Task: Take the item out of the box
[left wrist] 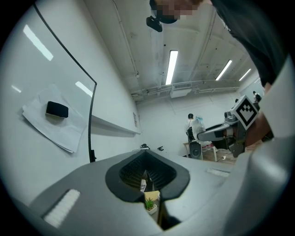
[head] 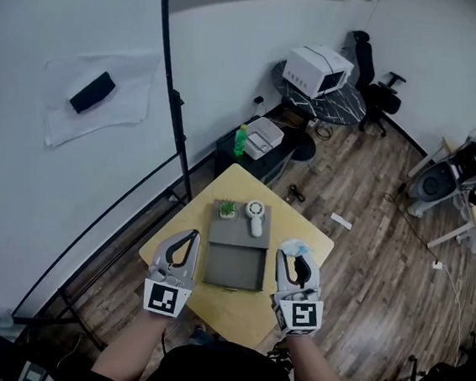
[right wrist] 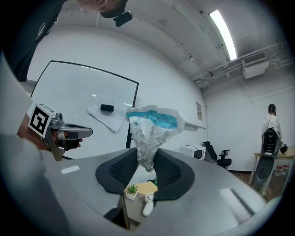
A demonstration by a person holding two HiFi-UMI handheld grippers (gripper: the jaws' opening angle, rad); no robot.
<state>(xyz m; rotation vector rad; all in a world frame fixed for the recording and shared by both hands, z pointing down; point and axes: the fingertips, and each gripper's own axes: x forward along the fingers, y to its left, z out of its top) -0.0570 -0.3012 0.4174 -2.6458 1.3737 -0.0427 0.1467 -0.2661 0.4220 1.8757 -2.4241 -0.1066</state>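
Note:
A grey box [head: 237, 234] lies on a small yellow table [head: 234, 308], its near part open and dark inside. On its far end stand a tiny potted plant [head: 227, 209] and a white handheld device [head: 254, 218]. My right gripper [head: 296, 259] hovers just right of the box, shut on a crumpled white and blue packet [head: 294, 248]. In the right gripper view the packet [right wrist: 150, 129] sticks up from between the pads of that gripper [right wrist: 146, 161]. My left gripper [head: 185, 246] hangs at the box's left side, shut and empty, its jaws meeting in the left gripper view [left wrist: 146, 174].
A whiteboard with a black eraser [head: 92, 92] fills the left, edged by a black stand pole [head: 175, 103]. Beyond the table are a green bottle [head: 241, 141], a white appliance [head: 316, 70] on a round table and an office chair [head: 383, 95]. Wooden floor lies to the right.

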